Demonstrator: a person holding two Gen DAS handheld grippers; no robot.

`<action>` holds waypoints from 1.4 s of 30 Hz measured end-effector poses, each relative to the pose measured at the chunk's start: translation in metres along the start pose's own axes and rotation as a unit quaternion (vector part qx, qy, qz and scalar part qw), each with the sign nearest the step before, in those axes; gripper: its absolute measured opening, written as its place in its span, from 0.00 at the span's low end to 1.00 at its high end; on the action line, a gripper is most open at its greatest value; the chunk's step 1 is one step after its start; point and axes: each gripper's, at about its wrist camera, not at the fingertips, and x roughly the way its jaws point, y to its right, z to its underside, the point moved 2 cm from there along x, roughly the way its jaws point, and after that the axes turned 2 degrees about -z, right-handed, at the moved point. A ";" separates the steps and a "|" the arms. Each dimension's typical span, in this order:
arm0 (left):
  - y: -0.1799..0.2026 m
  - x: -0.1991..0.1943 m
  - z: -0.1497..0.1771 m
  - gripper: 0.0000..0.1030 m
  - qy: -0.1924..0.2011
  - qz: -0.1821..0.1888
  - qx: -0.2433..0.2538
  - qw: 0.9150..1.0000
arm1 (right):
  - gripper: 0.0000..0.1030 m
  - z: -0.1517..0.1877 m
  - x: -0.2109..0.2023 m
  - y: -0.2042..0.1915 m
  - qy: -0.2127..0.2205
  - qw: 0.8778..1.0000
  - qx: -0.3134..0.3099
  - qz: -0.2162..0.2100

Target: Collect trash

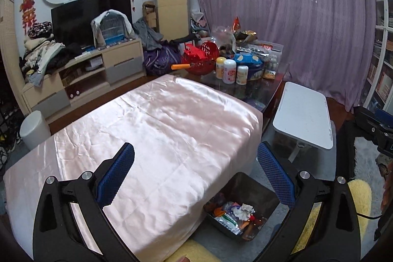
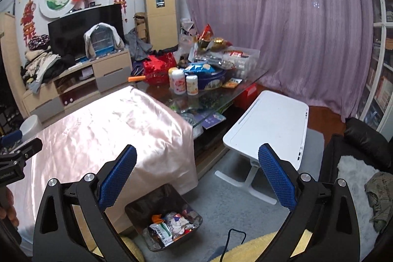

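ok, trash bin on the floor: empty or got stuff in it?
Not empty. The black bin beside the pink-covered table holds crumpled paper, wrappers and orange scraps across its bottom, well below the rim.

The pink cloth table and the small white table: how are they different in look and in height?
The pink cloth table is hidden under a shiny, creased cover that hangs down its sides; the small white table is bare and smooth, with its white legs showing. The pink cloth table looks larger and its top seems higher than that of the small white table. The black trash bin stands at the pink one's corner. Both tops carry nothing.
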 end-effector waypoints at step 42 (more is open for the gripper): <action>-0.001 -0.039 -0.008 0.92 0.034 -0.009 -0.013 0.999 | 0.97 -0.011 -0.038 -0.018 0.028 0.999 -0.004 0.017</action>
